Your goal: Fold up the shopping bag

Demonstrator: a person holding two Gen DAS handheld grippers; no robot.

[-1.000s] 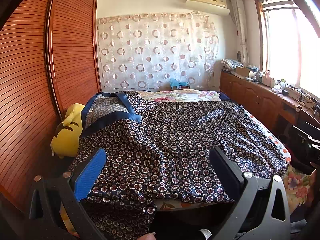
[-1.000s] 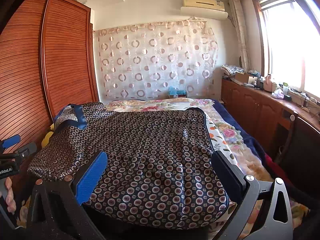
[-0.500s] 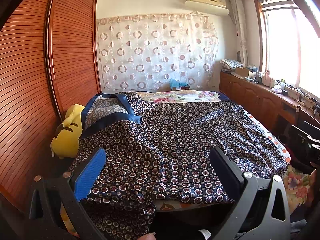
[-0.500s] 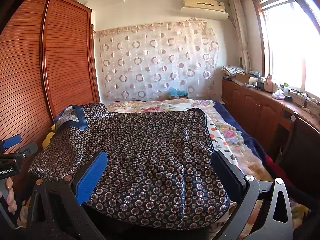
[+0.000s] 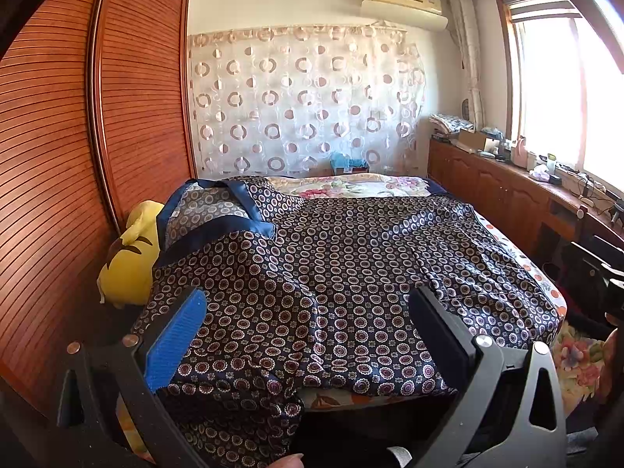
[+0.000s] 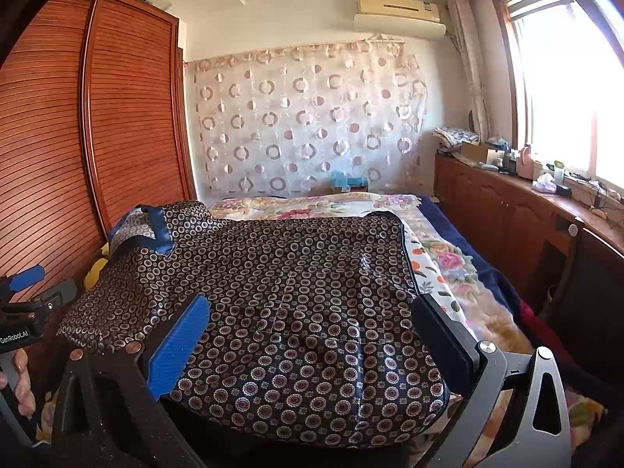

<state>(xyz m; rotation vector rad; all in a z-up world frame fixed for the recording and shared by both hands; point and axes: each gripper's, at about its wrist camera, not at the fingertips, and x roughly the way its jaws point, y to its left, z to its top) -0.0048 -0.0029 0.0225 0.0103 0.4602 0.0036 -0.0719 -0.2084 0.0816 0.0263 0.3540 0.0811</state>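
A large dark navy shopping bag (image 5: 343,273) with a ring pattern lies spread flat over the bed. Its blue handles (image 5: 234,210) rest at the far left, also in the right wrist view as blue handles (image 6: 156,230). My left gripper (image 5: 308,319) is open, hovering above the bag's near left part with nothing between its fingers. My right gripper (image 6: 308,327) is open too, above the bag (image 6: 296,304) near its front edge. The left gripper's body (image 6: 23,312) and the hand holding it show at that view's left edge.
A yellow plush toy (image 5: 132,257) sits between the bed and the slatted wooden wardrobe (image 5: 78,156) on the left. The floral bedspread (image 6: 440,261) shows at the right. A wooden cabinet (image 5: 507,195) with clutter runs under the window.
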